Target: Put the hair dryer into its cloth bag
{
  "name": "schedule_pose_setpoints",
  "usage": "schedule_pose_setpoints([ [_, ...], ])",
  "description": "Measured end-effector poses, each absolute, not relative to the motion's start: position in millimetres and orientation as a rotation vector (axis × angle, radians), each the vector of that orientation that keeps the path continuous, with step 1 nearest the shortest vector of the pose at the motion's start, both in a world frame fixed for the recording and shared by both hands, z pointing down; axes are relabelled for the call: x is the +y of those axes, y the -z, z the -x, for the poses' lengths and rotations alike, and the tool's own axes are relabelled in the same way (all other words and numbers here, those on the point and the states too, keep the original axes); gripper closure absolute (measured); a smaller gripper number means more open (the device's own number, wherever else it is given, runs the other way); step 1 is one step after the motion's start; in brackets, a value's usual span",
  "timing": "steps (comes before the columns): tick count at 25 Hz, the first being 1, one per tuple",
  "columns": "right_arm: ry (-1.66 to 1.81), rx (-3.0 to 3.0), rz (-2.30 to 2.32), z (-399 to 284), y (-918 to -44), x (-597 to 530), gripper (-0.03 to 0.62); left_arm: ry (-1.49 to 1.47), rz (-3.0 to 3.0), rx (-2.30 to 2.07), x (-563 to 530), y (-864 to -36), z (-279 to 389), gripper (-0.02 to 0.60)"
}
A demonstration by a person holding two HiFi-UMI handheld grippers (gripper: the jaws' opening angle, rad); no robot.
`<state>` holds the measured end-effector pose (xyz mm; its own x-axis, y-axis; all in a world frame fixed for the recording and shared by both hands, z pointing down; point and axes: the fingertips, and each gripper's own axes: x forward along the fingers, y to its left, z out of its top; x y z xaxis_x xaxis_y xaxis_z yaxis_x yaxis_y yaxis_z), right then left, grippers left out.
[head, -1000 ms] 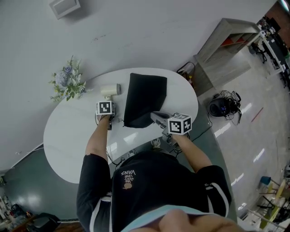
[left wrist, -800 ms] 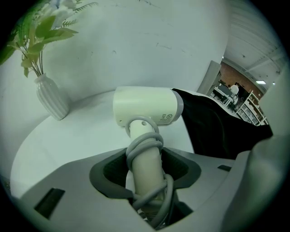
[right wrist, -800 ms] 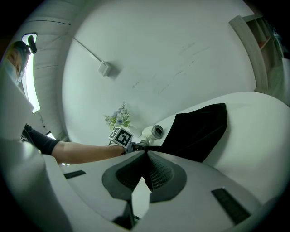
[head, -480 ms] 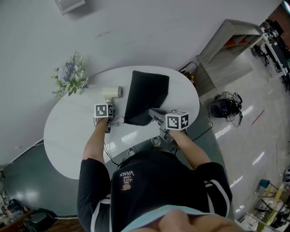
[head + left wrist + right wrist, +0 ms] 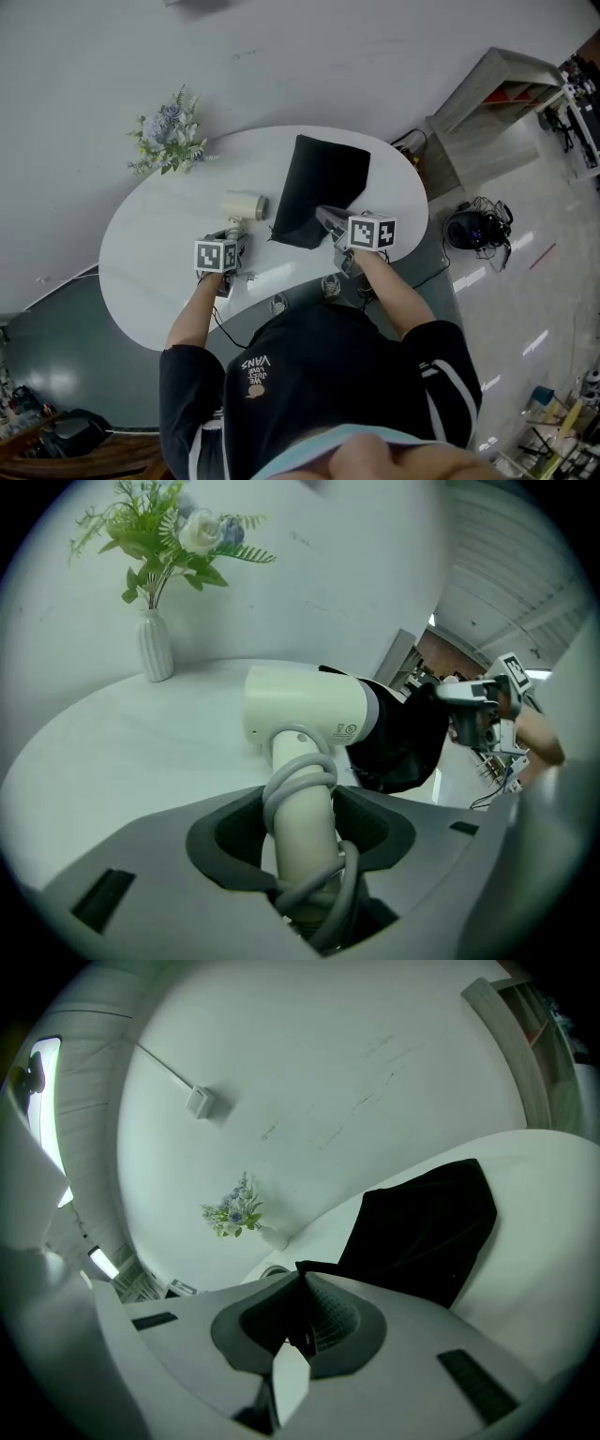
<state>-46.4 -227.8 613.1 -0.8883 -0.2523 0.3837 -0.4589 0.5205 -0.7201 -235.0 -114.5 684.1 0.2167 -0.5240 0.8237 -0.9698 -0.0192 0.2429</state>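
A cream hair dryer (image 5: 246, 205) (image 5: 305, 705) with its grey cord wound round the handle is held above the white oval table (image 5: 150, 262). My left gripper (image 5: 230, 236) (image 5: 300, 808) is shut on that handle, the barrel lying sideways above the jaws. The black cloth bag (image 5: 328, 183) (image 5: 427, 1227) (image 5: 403, 747) lies flat on the table, right of the dryer. My right gripper (image 5: 323, 217) (image 5: 300, 1279) is shut on the bag's near edge, pinching the black cloth and lifting it a little.
A white vase of flowers (image 5: 173, 141) (image 5: 155, 644) (image 5: 234, 1215) stands at the table's far left edge. A wooden shelf unit (image 5: 487, 103) and a black device with cables (image 5: 469, 227) are on the floor to the right.
My left gripper has pulled the hair dryer back toward the table's near edge and slightly up, alongside the bag. The right gripper kept its hold on the bag's edge with little movement.
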Motion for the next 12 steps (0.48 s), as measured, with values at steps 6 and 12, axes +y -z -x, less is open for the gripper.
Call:
schedule_pose_setpoints([
  [6, -1.303, -2.551, -0.64, 55.4, -609.6, -235.2, 0.546, -0.638, -1.754, -1.335, -85.8, -673.3, 201.0, 0.347],
  [12, -1.3, -2.564, -0.713, 47.3, -607.5, -241.0, 0.546, -0.635, -1.887, -1.208, -71.1, -660.9, 151.1, 0.347],
])
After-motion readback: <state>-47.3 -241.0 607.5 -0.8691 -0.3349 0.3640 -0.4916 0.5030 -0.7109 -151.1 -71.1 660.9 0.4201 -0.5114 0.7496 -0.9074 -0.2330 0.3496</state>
